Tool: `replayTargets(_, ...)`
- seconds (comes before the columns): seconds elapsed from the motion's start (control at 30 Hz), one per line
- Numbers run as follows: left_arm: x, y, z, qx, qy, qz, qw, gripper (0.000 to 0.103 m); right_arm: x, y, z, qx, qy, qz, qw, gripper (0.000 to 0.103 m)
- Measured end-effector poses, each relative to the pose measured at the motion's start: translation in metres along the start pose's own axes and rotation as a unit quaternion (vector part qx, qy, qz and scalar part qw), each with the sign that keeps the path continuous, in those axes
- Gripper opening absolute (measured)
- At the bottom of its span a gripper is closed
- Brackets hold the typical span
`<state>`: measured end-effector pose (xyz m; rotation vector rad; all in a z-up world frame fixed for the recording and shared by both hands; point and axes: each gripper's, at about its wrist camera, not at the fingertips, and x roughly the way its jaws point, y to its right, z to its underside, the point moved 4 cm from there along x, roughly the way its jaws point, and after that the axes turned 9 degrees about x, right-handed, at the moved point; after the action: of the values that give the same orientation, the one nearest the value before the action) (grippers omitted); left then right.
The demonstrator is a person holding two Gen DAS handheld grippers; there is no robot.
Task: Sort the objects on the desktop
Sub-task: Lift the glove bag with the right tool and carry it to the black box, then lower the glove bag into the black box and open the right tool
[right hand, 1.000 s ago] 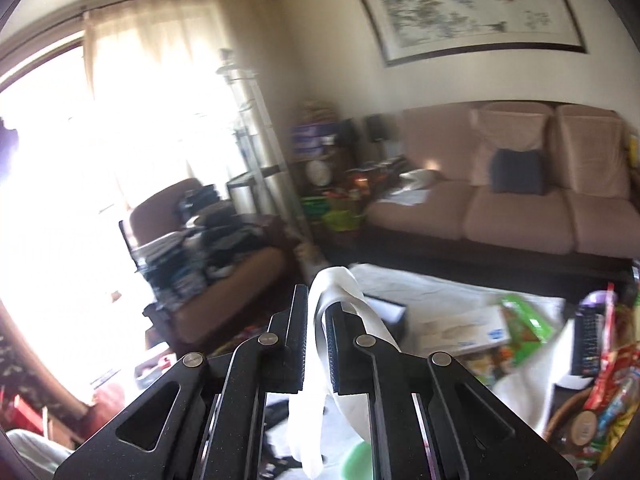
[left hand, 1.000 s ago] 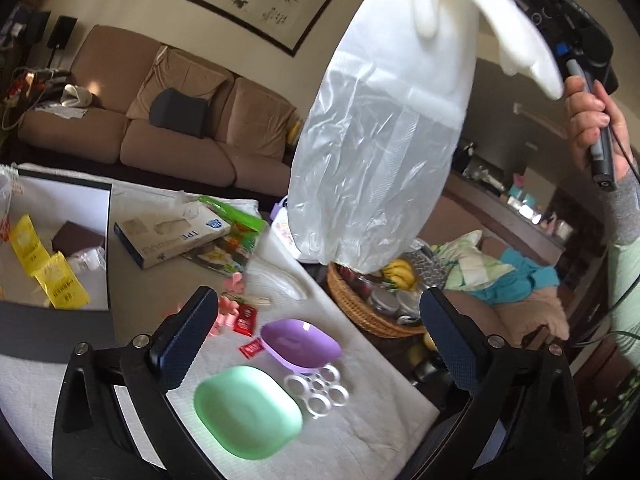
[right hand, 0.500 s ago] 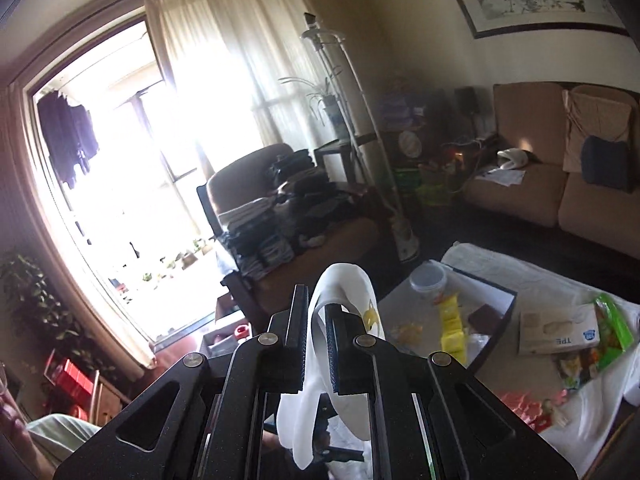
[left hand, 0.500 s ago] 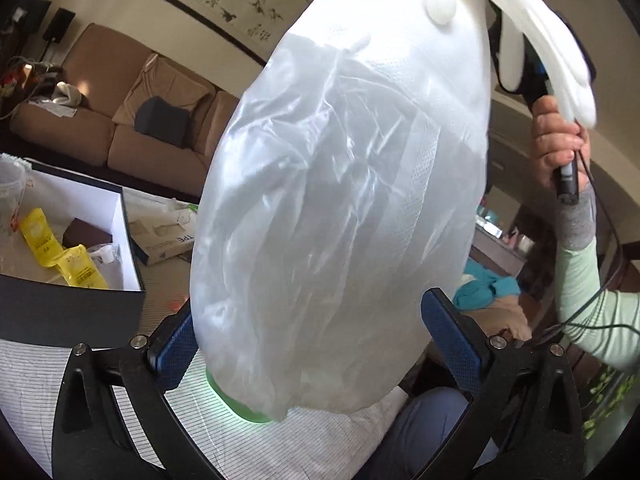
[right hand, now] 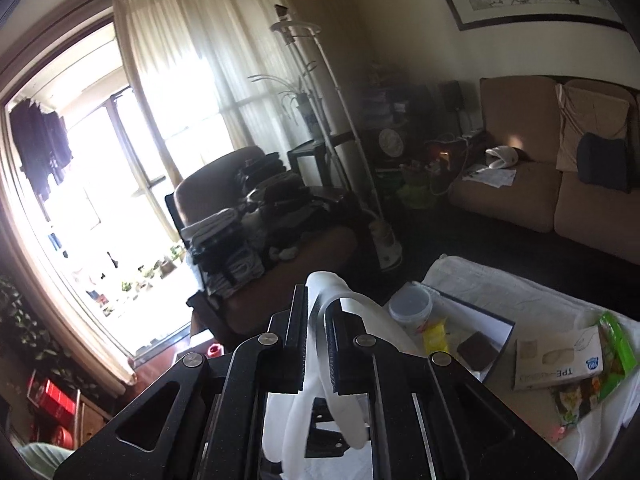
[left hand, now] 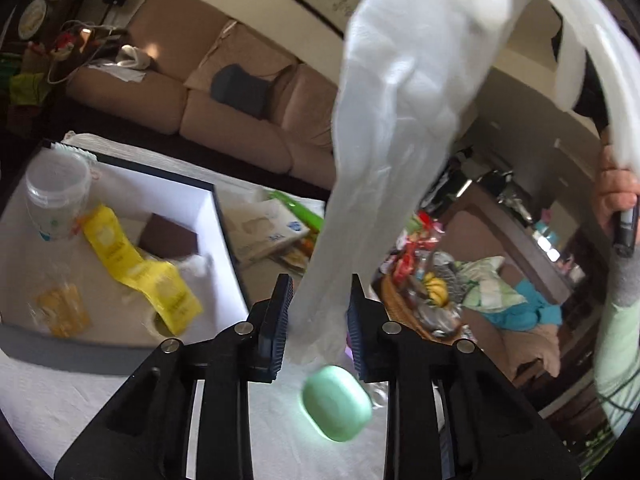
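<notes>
White bag [left hand: 384,152]; seemingly mint dish [left hand: 337,402].

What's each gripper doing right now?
Left gripper: partly closed around the bag's lower end; contact unclear.
Right gripper: shut on the bag's handle.
</notes>
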<state>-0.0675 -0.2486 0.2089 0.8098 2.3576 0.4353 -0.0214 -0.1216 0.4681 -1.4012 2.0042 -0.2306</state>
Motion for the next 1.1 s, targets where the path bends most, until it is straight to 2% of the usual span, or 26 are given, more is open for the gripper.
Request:
replayTargets(0.13,0.038,-0.051,-0.019,-0.036,-0.063,-0.026,0.9970,0.022,0.041,0.054,-0.018,0.029,0.017,0.027,0.999,0.008)
replayTargets(0.2,0.062,-0.078,-0.018,-0.047,-0.103,-0.058,0.9919,0.022,0.064,0.084,-0.017,0.053,0.017,0.031,0.998,0.008)
replayTargets(0.27,0.085,-0.104,-0.013,-0.057,-0.144,-0.095,0.9835,0.022,0.089,0.116,-0.012,0.076,0.015,0.039,0.996,0.008)
replayTargets(0.4,0.125,-0.155,0.002,-0.087,-0.215,-0.154,0.9606,0.034,0.142,0.183,0.000,0.116,0.005,0.068,0.991,0.008)
replayTargets(0.5,0.131,-0.173,0.005,-0.101,-0.220,-0.167,0.9558,0.045,0.178,0.226,0.015,0.127,-0.008,0.102,0.987,0.008)
replayTargets(0.57,0.124,-0.177,0.007,-0.104,-0.210,-0.168,0.9575,0.051,0.195,0.246,0.026,0.131,-0.015,0.121,0.984,0.008)
replayTargets(0.67,0.114,-0.188,0.008,-0.109,-0.210,-0.172,0.9563,0.052,0.217,0.267,0.045,0.132,-0.031,0.133,0.982,0.008)
replayTargets(0.8,0.085,-0.196,0.007,-0.112,-0.192,-0.182,0.9578,0.053,0.230,0.269,0.084,0.124,-0.081,0.140,0.979,0.008)
replayTargets(0.9,0.064,-0.194,0.008,-0.102,-0.180,-0.188,0.9602,0.057,0.229,0.254,0.125,0.115,-0.117,0.113,0.980,0.008)
replayTargets(0.97,0.060,-0.193,0.007,-0.097,-0.180,-0.184,0.9615,0.062,0.227,0.249,0.149,0.130,-0.146,0.107,0.975,0.008)
replayTargets(1.03,0.062,-0.189,0.008,-0.082,-0.190,-0.193,0.9592,0.064,0.224,0.249,0.171,0.160,-0.167,0.098,0.968,0.008)
replayTargets(1.1,0.067,-0.185,0.010,-0.071,-0.201,-0.201,0.9562,0.064,0.220,0.251,0.184,0.165,-0.187,0.118,0.961,0.010)
